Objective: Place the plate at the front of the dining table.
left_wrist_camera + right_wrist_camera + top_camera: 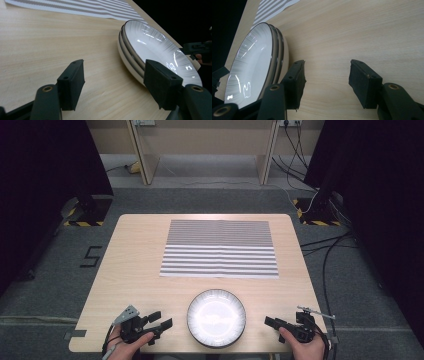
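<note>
The left gripper (162, 320) and right gripper (270, 321) are held wide open and empty at the near edge of the pale wooden table (135, 250). Between them, untouched, a stack of round white dark-rimmed plates (216, 318) is set, below a grey-and-white striped cloth (219, 248).

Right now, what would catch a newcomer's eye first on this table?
The glossy white stack of plates at the table's near edge, glaring under the light. Behind it lies a grey-and-white striped mat, spread flat. On either side of the plates, the left gripper and the right gripper rest with jaws open, holding nothing.
</note>
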The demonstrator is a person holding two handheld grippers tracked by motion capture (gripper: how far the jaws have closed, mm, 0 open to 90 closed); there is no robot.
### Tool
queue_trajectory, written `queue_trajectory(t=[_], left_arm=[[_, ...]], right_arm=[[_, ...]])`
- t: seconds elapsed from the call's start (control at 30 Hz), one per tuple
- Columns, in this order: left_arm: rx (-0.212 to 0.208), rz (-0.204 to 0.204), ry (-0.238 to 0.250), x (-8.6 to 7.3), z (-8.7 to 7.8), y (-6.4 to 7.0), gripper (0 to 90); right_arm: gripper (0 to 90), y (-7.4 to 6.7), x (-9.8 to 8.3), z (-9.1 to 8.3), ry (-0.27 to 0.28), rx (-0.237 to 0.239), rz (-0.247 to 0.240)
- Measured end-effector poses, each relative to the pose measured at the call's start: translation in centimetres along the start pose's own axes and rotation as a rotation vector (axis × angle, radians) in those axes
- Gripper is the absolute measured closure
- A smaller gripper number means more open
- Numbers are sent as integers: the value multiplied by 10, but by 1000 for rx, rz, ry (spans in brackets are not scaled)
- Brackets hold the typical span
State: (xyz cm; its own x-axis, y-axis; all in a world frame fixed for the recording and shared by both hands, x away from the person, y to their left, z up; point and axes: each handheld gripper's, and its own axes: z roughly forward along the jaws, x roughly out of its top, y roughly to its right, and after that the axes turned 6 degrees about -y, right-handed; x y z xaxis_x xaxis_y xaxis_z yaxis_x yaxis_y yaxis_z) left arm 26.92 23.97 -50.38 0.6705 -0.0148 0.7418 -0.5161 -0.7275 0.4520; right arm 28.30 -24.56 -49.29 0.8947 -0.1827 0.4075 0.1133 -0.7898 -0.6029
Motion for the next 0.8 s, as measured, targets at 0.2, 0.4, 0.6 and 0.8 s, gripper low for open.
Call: queue_trajectory(t=[0.2, 0.4, 0.6, 0.8], left_arm=[[-42, 26, -27, 7, 6, 10, 422], [-60, 40, -37, 12, 12, 16, 440], [-66, 48, -43, 19, 18, 18, 468], [-78, 60, -67, 23, 27, 23, 526]], right_arm=[[536, -19, 6, -3, -17, 22, -44], [566, -30, 11, -3, -36, 21, -73], [675, -35, 18, -1, -54, 33, -62], [771, -45, 25, 11, -88, 41, -74]])
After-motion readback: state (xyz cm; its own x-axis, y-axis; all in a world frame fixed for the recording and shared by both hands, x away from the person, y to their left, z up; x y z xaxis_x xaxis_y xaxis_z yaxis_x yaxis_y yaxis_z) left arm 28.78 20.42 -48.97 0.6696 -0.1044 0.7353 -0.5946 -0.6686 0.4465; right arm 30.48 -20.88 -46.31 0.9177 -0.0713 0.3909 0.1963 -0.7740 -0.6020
